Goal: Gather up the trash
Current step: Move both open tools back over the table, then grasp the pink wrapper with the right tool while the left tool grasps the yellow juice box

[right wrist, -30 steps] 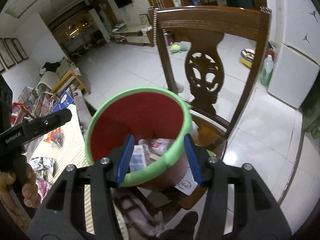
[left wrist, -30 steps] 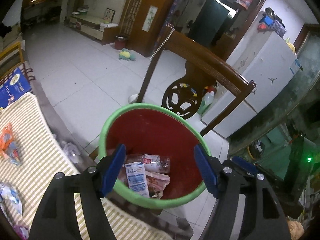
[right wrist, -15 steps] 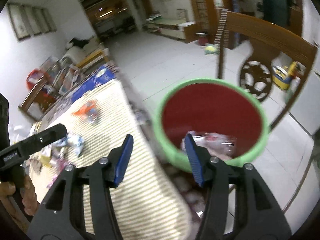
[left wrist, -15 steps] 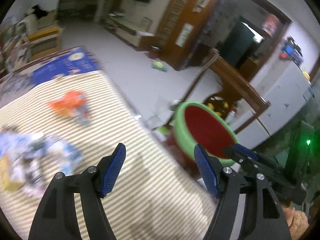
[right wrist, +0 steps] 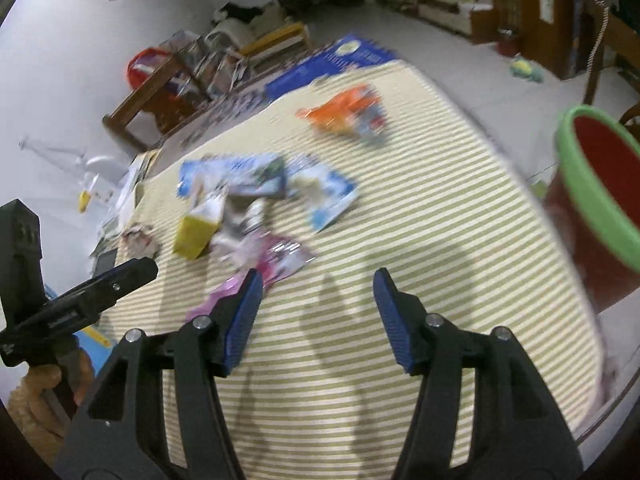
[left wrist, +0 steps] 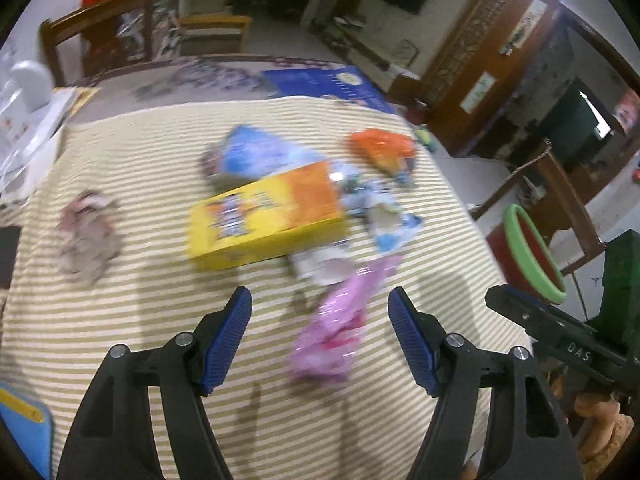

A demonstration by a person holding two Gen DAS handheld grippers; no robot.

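Both grippers were held above a table covered by a striped cloth (left wrist: pixel 120 320), pointed down at scattered trash. Both views were blurred by motion.

Left gripper (left wrist: pixel 320 332): jaws stood apart, nothing clamped. A pink wrapper (left wrist: pixel 340 328) lay on the cloth between the blue pads as seen from the left wrist, untouched by them. Beyond it lay a yellow box (left wrist: pixel 264 220), a blue packet (left wrist: pixel 256 152), an orange wrapper (left wrist: pixel 380 148) and a crumpled brownish scrap (left wrist: pixel 86 236) off to the left, apart from the rest.

Right gripper (right wrist: pixel 318 316): jaws apart and empty, having just been opening; only bare cloth was seen between the pads. The pink wrapper lay just beside its left finger (right wrist: pixel 240 320).

The bin (right wrist: pixel 592 200), red with a green rim, stood at the table's right edge, well apart from the trash pile. A hand (right wrist: pixel 36 396) gripping the left tool was seen at lower left of the right wrist view.
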